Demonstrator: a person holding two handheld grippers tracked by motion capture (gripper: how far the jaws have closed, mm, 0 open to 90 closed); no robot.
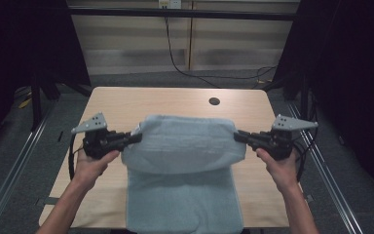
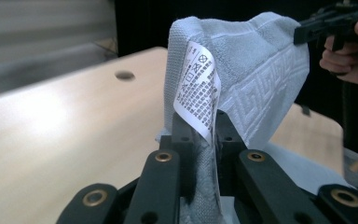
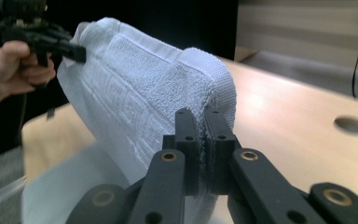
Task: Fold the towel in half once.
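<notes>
Left gripper (image 1: 135, 138) and right gripper (image 1: 238, 137) each pinch a far corner of the pale blue towel (image 1: 185, 161), jaws pressed together on cloth. The corners are raised above the table (image 1: 126, 100), probably to fold the far half toward the near edge; the near half lies flat, apparently overhanging.

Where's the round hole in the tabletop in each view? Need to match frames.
High view: the round hole sits far centre-right on the table, beyond the towel.
Left gripper view: hole upper left, left of the lifted towel.
Right gripper view: hole at the right edge, right of the towel.
Shared landmark: the towel's Greek-key border.
</notes>
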